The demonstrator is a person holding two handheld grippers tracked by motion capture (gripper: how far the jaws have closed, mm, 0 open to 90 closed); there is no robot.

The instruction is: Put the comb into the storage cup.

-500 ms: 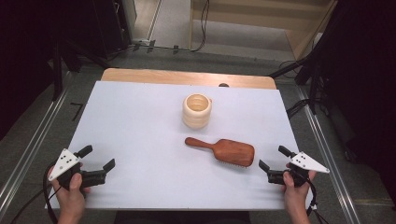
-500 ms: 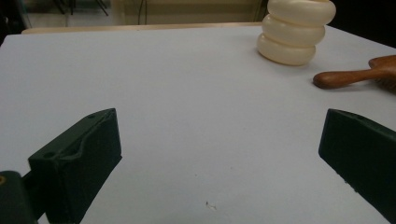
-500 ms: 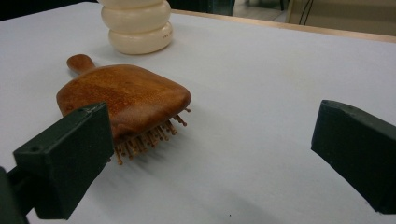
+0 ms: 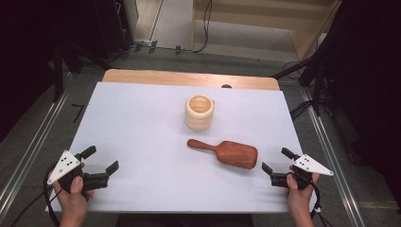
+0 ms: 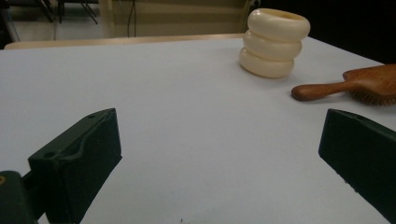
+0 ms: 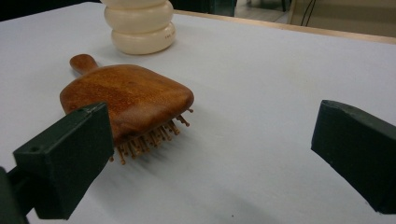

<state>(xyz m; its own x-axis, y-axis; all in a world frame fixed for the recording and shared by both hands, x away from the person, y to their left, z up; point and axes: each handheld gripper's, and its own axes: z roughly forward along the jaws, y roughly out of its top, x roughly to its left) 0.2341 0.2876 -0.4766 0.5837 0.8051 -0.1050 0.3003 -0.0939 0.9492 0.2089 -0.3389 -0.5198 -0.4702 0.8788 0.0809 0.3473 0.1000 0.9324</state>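
- High view: the wooden hairbrush [image 4: 226,153] lies bristles-down on the white tabletop [image 4: 142,118], its handle pointing left toward the middle. The cream ribbed cup [image 4: 199,112] stands upright just behind it, the two close but apart. The brush sits nearer the right gripper [image 4: 275,166] than the left gripper [image 4: 101,160], so I judge the right side is placed to reach it first. Each gripper is held low near the front edge, one at each corner, and both aim inward at the two things.
- High view, fingers: the black fingers of both grippers stand wide apart and hold nothing. Neither pair touches the brush or the cup.
- Left gripper view: its fingers [image 5: 77,163] are spread to the widest, with bare tabletop between them. The cup [image 5: 274,42] stands well ahead to the right, and the brush handle [image 5: 322,88] lies beside it. Both are well apart from this gripper.
- Right gripper view: its fingers [image 6: 65,161] are likewise spread and empty. The brush head [image 6: 126,95] lies near, ahead of the left finger and not touching it. Its bristles rest on the tabletop, so the smooth back faces up. The cup [image 6: 139,28] stands just past the handle end.
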